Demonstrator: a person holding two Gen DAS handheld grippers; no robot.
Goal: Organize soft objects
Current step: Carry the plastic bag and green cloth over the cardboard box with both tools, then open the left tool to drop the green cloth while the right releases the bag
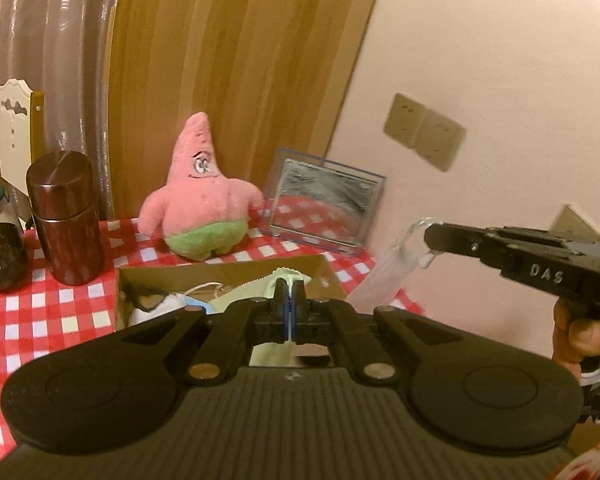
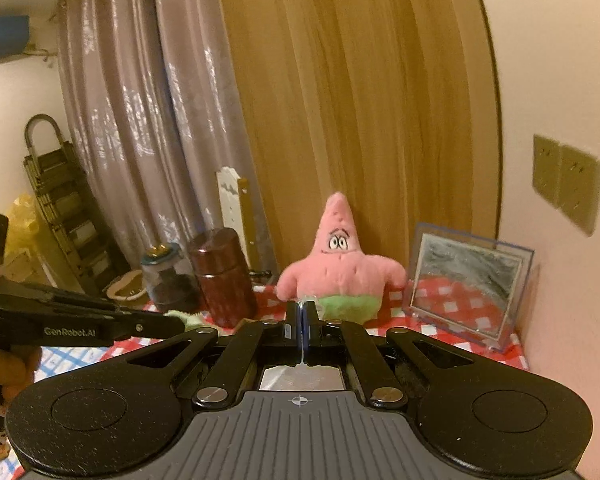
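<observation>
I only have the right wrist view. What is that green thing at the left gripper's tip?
Observer: A light green cloth with a zigzag edge. The left gripper has its jaws shut on it.
Operator: What is underneath it?
Observer: An open cardboard box on the checked tablecloth, in front of the pink plush.
Operator: And what is my own gripper carrying?
Observer: A clear plastic bag hangs down from the shut jaws of the right gripper, beside the table's edge.
</observation>
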